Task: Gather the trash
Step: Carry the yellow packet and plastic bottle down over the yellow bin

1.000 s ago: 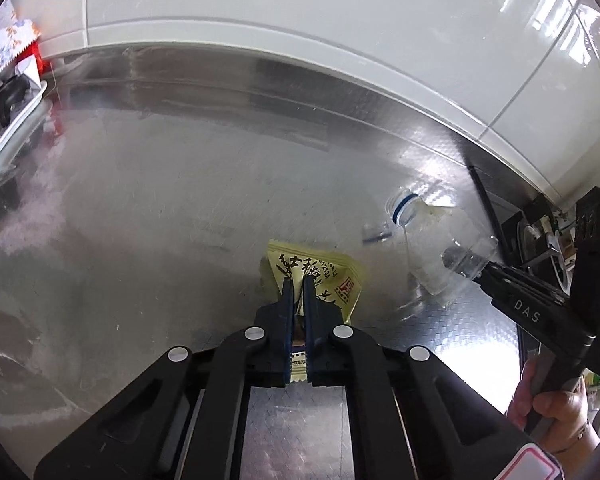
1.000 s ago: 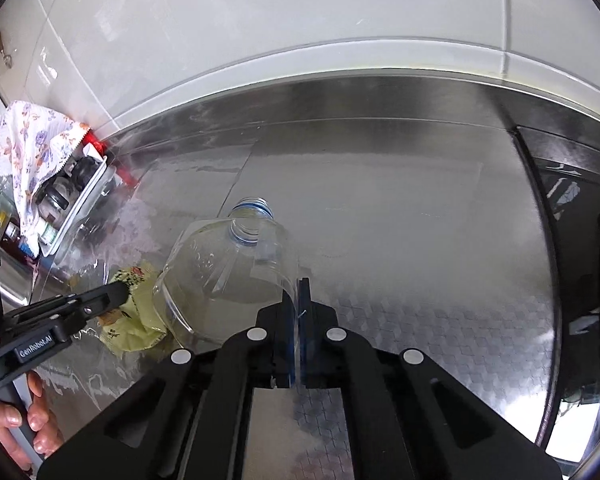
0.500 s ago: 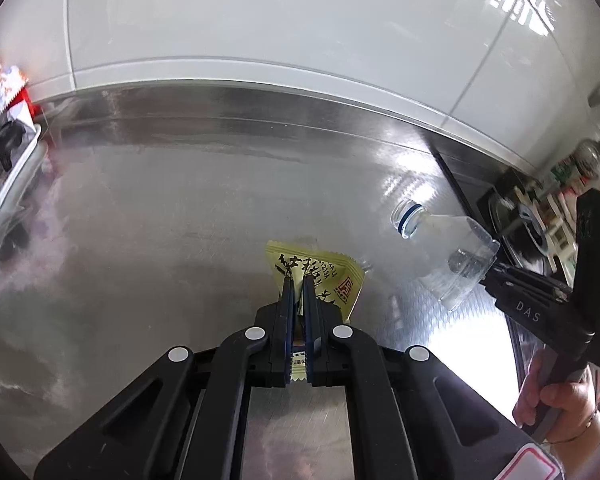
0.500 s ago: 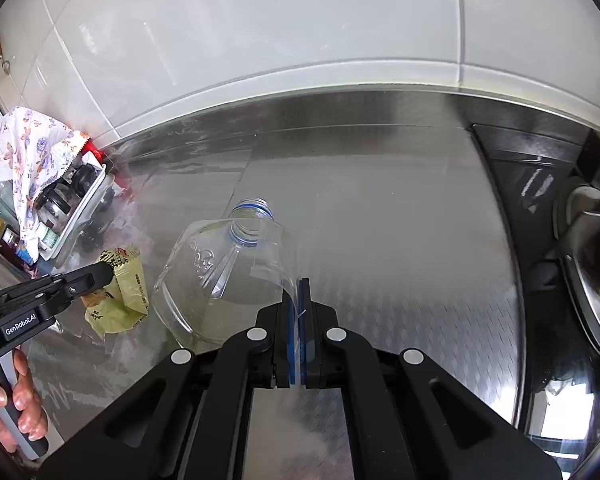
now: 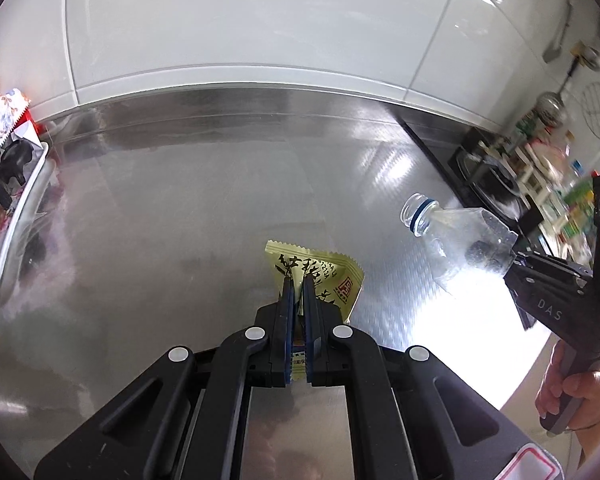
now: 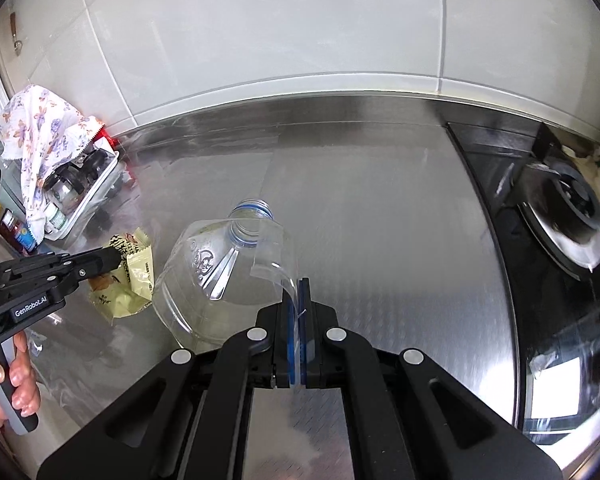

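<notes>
My left gripper (image 5: 296, 280) is shut on a yellow snack wrapper (image 5: 332, 280) with black lettering and holds it above the steel counter (image 5: 180, 220). The wrapper also shows in the right wrist view (image 6: 134, 276), pinched by the left gripper (image 6: 114, 258). My right gripper (image 6: 300, 284) is shut on the cut edge of a clear plastic bottle half (image 6: 220, 276) with a blue neck ring and holds it off the counter. The bottle shows at the right of the left wrist view (image 5: 456, 236), with the right gripper (image 5: 514, 260) behind it.
A white tray of jars (image 6: 80, 196) under a flowered cloth (image 6: 40, 132) stands at the counter's left end. A black gas hob with a burner (image 6: 564, 224) lies to the right. A white tiled wall (image 5: 260, 20) runs along the back.
Both grippers have lifted and pulled back from the wall with their loads. The bottle has risen off the counter and swung to the right; more of the hob has come into view.
</notes>
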A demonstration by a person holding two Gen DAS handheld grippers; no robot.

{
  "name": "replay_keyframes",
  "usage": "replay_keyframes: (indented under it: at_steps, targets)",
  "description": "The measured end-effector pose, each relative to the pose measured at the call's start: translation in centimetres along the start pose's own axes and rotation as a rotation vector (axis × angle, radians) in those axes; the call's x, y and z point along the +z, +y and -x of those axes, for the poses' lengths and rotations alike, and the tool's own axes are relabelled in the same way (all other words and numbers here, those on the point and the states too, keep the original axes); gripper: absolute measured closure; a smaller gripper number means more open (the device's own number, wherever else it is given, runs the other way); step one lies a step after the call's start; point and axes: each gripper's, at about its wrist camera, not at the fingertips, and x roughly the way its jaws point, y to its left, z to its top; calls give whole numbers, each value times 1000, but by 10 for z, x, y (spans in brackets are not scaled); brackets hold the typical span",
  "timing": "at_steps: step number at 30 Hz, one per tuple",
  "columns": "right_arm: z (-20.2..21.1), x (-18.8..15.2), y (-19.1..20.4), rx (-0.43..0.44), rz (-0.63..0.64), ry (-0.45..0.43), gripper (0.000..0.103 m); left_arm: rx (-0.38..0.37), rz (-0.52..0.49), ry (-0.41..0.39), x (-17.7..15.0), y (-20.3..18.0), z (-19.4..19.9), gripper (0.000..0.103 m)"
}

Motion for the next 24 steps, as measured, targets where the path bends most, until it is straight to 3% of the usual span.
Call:
replay_keyframes:
  at_steps: [7,13,24]
  targets:
    - [34,-36,18,-18,-21,-19,101,-22,-59,2,-30,-1,26,98]
    - [65,-67,29,14,22,-25,101,-11,-50,-2,-63,-7,47,98]
    - [124,-153,35,140,148,14,101,58,-56,54,-164,-54,85,98]
